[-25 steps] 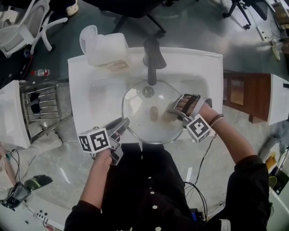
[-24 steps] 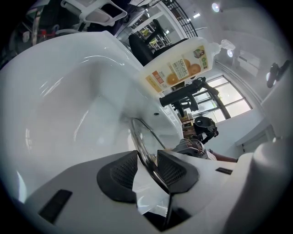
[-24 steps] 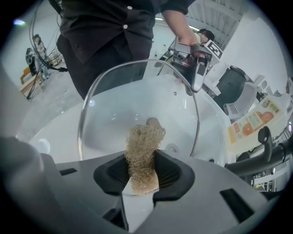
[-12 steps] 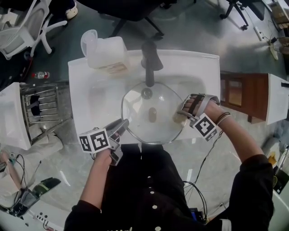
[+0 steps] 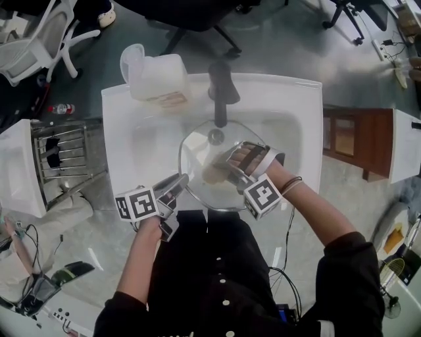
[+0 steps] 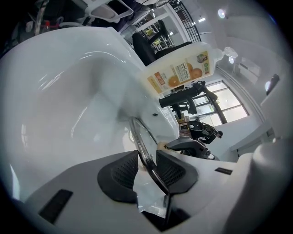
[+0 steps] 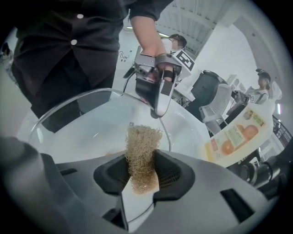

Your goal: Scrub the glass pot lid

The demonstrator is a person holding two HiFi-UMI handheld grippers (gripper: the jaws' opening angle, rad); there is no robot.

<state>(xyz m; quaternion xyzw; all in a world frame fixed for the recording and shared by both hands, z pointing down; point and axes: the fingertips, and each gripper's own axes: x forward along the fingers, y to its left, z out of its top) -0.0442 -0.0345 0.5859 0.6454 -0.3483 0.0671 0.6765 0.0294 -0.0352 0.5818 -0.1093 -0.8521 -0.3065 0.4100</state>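
The left gripper (image 5: 177, 183) is closing its jaws on the glass lid (image 5: 197, 141); the right gripper (image 5: 225, 170) is apparently pressing a scrubber (image 5: 212, 175) onto it.

Floor: grey floor (image 5: 289, 39) shining all round you | Furniture: white washstand (image 5: 131, 105) before you, white office chair (image 5: 39, 33) far left, black chair base (image 5: 197, 29) ahead, wire rack (image 5: 59, 155) on your left, wooden cabinet (image 5: 352, 141) on your right | Windows: tall bright windows (image 6: 229, 103) | Light: ceiling spot (image 6: 222, 13) glowing, white walls.
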